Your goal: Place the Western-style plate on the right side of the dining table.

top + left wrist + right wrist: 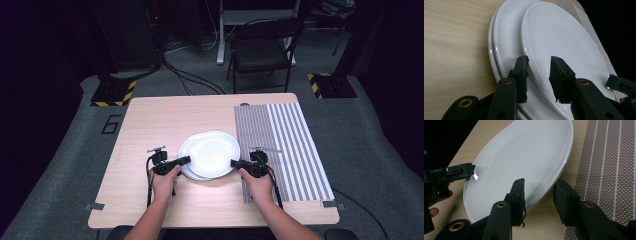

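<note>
Both grippers have their jaws parted and set astride the rim of the top plate point(212, 152), one from each side, which reads as a two-handed lift made ready: a wide, thin, slick plate is steadier taken at opposite edges than pinched at one. In the left gripper view the left gripper point(539, 75) stands open with one pad over the top plate point(564, 42) and the other on the outer side of its rim, above the plates beneath; no squeeze shows. In the right gripper view the right gripper point(539, 200) is likewise open, one jaw above the white face of the plate point(524, 155) and the other outside the rim, over bare wood beside the striped placemat point(609, 165). The stack of white plates point(186, 150) sits near the middle of the wooden table point(150, 120), its right edge just beside the placemat point(285, 145), probably where the top plate is bound. The left gripper view shows at least two further rims stepped under the top plate; the right gripper view hides them but shows the left gripper point(461, 172) across the plate. The high view gives the symmetry of both hands.
</note>
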